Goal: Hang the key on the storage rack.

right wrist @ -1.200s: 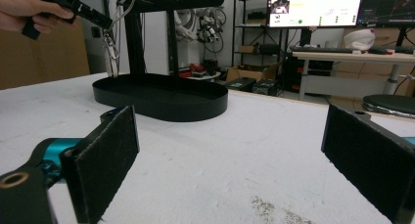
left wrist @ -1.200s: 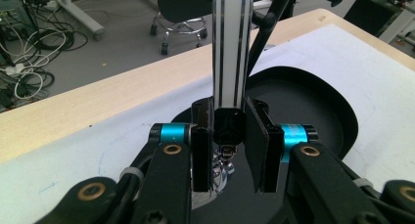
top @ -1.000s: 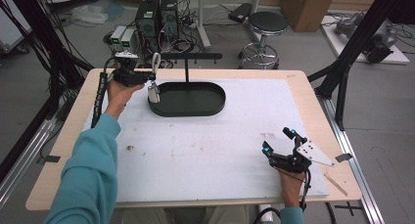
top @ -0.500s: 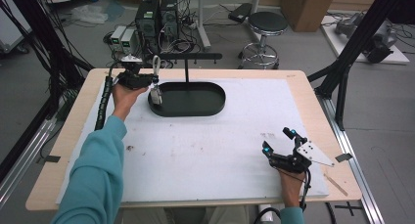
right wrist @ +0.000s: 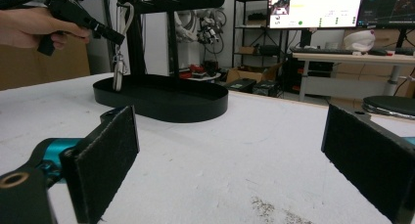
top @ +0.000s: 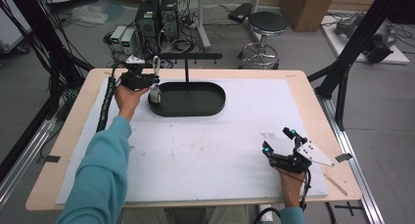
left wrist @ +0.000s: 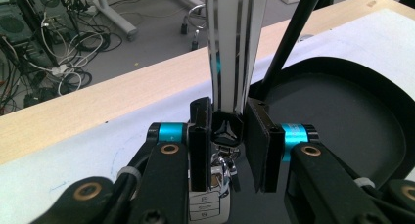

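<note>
The left gripper (left wrist: pixel 227 141), clamped on the striped white strap (left wrist: pixel 234 48) above its small, rigid dangling silver metal clasp (left wrist: pixel 215 185), holds a light, limp, non-fragile item.

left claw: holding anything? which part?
Yes. The left claw is shut on a strap just above its black end piece; a metal clasp dangles below.

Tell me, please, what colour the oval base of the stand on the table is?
The oval base is black, clearest in the high view against the white table cover.
</note>
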The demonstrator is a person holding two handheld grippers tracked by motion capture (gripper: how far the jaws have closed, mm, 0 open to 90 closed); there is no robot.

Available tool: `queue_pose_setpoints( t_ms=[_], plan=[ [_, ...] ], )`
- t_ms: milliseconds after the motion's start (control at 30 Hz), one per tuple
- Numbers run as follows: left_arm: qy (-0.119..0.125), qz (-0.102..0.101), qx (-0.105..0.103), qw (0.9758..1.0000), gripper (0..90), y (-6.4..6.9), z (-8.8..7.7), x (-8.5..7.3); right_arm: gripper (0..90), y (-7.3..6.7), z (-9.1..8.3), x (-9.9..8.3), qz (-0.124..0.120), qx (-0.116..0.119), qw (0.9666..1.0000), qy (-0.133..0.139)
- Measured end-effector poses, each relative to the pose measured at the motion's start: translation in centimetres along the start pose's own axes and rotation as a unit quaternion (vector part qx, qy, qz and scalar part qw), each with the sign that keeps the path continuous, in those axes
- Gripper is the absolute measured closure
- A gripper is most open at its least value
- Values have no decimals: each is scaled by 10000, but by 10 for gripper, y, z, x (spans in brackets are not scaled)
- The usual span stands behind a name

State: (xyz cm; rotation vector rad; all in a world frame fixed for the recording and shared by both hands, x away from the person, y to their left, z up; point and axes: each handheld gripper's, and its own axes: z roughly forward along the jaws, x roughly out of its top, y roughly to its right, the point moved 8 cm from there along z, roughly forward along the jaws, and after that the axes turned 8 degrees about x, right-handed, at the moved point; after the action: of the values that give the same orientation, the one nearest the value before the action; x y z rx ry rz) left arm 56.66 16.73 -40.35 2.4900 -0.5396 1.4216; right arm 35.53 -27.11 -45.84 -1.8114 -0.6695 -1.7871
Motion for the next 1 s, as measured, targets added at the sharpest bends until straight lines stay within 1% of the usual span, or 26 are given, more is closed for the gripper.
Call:
queue_pose_setpoints(
  t_ms=[67,100,200,233,267,300,367,400,467,500,533,567,633,667,733,767,800,833,867,900,967,1000],
  plan=[
    [0,-47,-53,10000,720,0,0,0,62,0,0,0,-2,4,10000,4],
    [-21,-48,-140,9999,715,1,0,-1,62,0,0,0,-1,1,10000,2],
    [-88,-82,-259,9996,660,4,-1,-3,62,0,0,0,-2,2,10000,1],
    [-66,-74,-280,9996,601,5,-1,-3,62,-1,0,0,3,13,10000,-2],
    [-78,-55,-263,9996,473,6,-2,-3,62,0,0,0,-28,7,10000,3],
    [29,-46,-293,9996,371,8,-4,-3,62,0,0,0,-18,5,10000,5],
    [288,116,-317,9990,242,10,-12,-2,62,0,0,0,-26,10,10000,24],
    [409,123,-344,9985,165,10,-16,-2,62,-1,0,0,-5,18,10000,18],
    [605,44,-463,9971,24,10,-26,-1,62,-1,0,0,-7,24,10000,19],
    [727,53,-515,9960,17,11,-33,-2,62,0,0,0,2,5,10000,25],
    [901,56,-618,9940,17,13,-41,-3,62,0,0,0,-1,7,10000,29],
    [1000,83,-693,9925,17,16,-49,-5,62,0,0,0,-1,10,10000,27],
    [1138,212,-737,9905,17,23,-63,-13,62,0,0,0,6,11,10000,33],
    [1236,305,-719,9893,16,27,-71,-17,62,0,0,0,14,8,10000,36],
    [1376,414,-756,9867,17,33,-86,-28,62,0,0,0,18,11,10000,36],
    [1486,427,-767,9850,17,35,-94,-33,62,0,0,0,-1,8,10000,38],
    [1616,394,-833,9825,17,38,-101,-38,62,0,0,0,-1,7,10000,37],
    [1716,410,-851,9806,16,40,-109,-44,62,0,-1,0,-2,8,10000,37],
    [1775,435,-909,9789,17,42,-116,-50,62,0,-1,0,8,7,10000,42],
    [1887,461,-975,9761,17,46,-125,-59,62,0,-1,0,4,6,10000,40],
    [1993,504,-1084,9726,17,51,-135,-73,62,0,-1,0,0,8,10000,37],
    [2028,530,-1077,9718,17,52,-140,-81,62,-1,-1,0,22,22,10000,47]
  ],
)
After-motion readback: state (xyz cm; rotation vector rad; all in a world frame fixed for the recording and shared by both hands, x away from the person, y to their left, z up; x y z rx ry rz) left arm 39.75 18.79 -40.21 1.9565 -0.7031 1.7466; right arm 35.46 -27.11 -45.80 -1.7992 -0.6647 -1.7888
